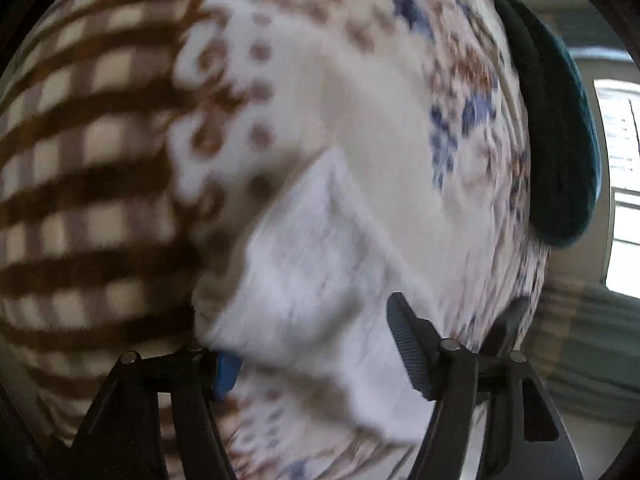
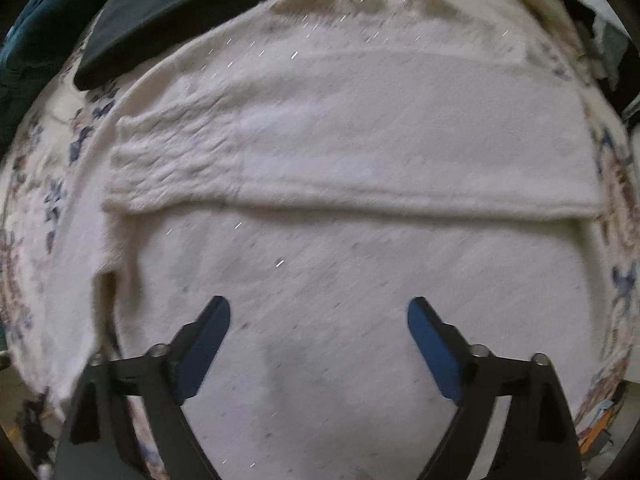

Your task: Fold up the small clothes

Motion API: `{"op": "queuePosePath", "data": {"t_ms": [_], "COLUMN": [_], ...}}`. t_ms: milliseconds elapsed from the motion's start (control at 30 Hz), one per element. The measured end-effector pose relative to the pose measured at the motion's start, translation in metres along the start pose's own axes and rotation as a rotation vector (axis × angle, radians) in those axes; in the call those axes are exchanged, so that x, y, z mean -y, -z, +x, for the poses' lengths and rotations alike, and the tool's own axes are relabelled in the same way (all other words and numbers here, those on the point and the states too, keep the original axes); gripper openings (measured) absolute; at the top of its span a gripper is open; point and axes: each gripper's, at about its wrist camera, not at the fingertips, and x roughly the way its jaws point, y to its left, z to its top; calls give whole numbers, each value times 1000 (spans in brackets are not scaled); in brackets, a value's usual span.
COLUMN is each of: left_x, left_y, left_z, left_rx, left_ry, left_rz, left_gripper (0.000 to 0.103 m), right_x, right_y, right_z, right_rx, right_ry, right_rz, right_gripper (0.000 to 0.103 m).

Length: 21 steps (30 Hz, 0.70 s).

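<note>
- The cream-white knitted garment [image 2: 340, 152] lies spread on the floral-print bedcover [image 2: 52, 196], one sleeve folded across; right gripper [image 2: 319, 320] hovers, jaws wide apart.
- Left gripper [image 1: 320, 344] has jaws spread, white cloth [image 1: 304, 264] draped over one finger; grip unclear.
- Risk: the folded sleeve may drag loose.
- Left view is blurred; the garment's hem is cut off.

home bedroom | floral bedspread [image 1: 472, 80] | window blinds [image 1: 620, 128]
</note>
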Motion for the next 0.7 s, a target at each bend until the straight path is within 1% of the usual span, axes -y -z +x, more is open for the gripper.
{"op": "queuePosePath", "data": {"t_ms": [33, 67, 100, 167, 233, 267, 300, 367, 400, 467, 500, 567, 600, 667, 700], "left_x": [7, 15, 23, 39, 68, 82, 107, 146, 172, 204, 223, 246, 262, 281, 292], "left_y": [-3, -6, -8, -7, 4, 11, 26, 58, 86, 132, 165, 217, 256, 323, 349], "left_z": [-1, -3, -1, -5, -11, -13, -16, -15, -12, -1, 10, 28, 43, 66, 77], "left_rx": [34, 57, 71, 115, 152, 168, 193, 206, 210, 174, 140, 64, 8, -84, -119], "left_ry": [-14, -43, -73, -96, -125, -139, -158, -158, -150, -103, -75, -23, 3, 54, 66], "left_rz": [16, 48, 88, 162, 293, 359, 463, 625, 727, 844, 900, 967, 1010, 1091, 1120], "left_gripper": [39, 8, 9, 8, 8, 8, 8, 8, 8, 8, 8, 8, 8, 9, 9], "right_x": [3, 7, 9, 18, 27, 32, 40, 56, 66, 83, 90, 115, 125, 151, 161], "right_y": [-1, -2, -3, -3, -3, -3, -4, -5, -6, -8, -10, -14, -15, -21, -24], "right_z": [-2, -3, -4, -5, -7, -9, -11, -14, -16, -19, -21, -26, -26, -28, -27], "right_rx": [10, 14, 17, 17, 23, 27, 31, 36, 39, 44, 48, 60, 62, 72, 73], "right_ry": [8, 18, 24, 13, 7, 0, -8, -22, -36, -49, -54, -67, -65, -67, -63], "right_rz": [4, 8, 12, 26, 36, 41, 49, 70, 85, 103, 111, 130, 134, 154, 161], "right_gripper": [92, 92, 92, 92, 92, 92, 92, 92, 92, 92, 92, 92, 92, 92, 92]}}
